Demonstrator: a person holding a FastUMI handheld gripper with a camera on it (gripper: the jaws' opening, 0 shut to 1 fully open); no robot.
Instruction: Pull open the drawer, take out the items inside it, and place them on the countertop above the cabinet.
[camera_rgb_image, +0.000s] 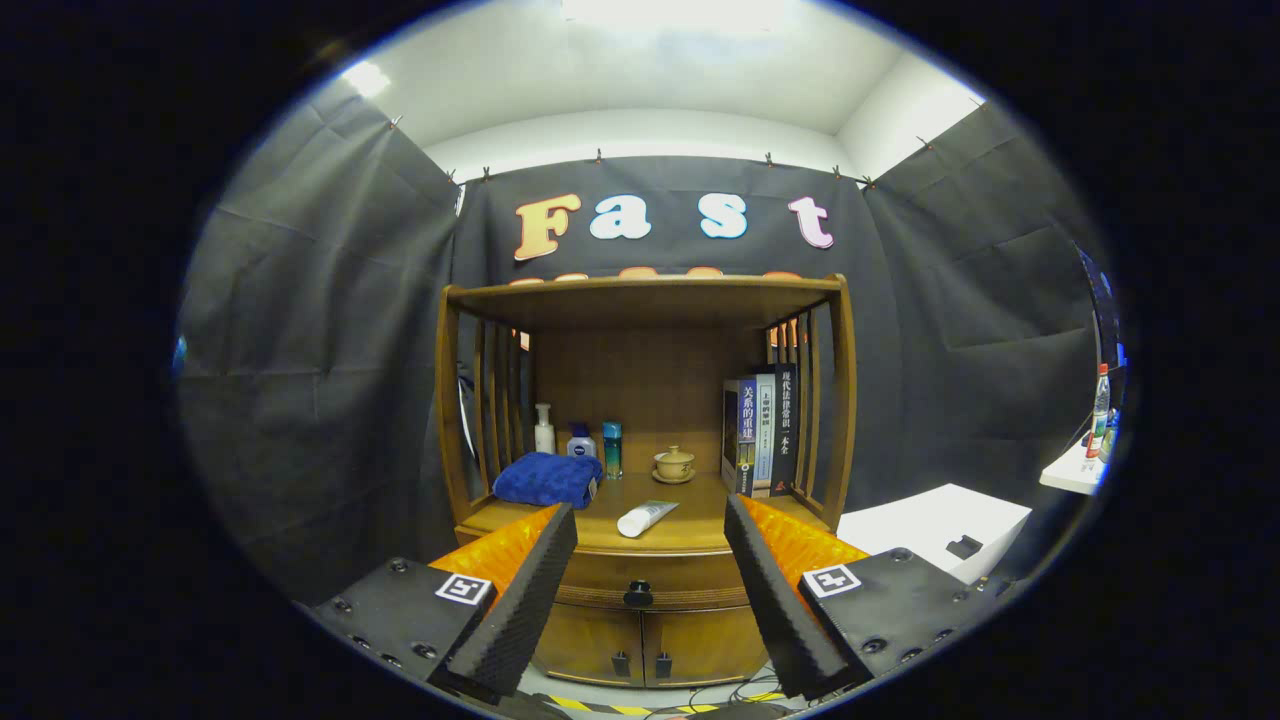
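A: Wooden drawer (640, 575), lower centre of frame, closed; black knob (638, 594) the sole purchase, likely stiff.
B: Gripper (650, 520): fingers spread wide, holding nothing, flanking the knob short of the cabinet (700, 640).

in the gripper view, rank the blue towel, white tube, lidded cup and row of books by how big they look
1. Row of books, tallest by far.
2. Blue towel.
3. White tube, lying on the countertop, nearer the camera, so its rank is less sure.
4. Lidded cup, farther back.

The gripper is open, its fingers framing the shut drawer's knob.
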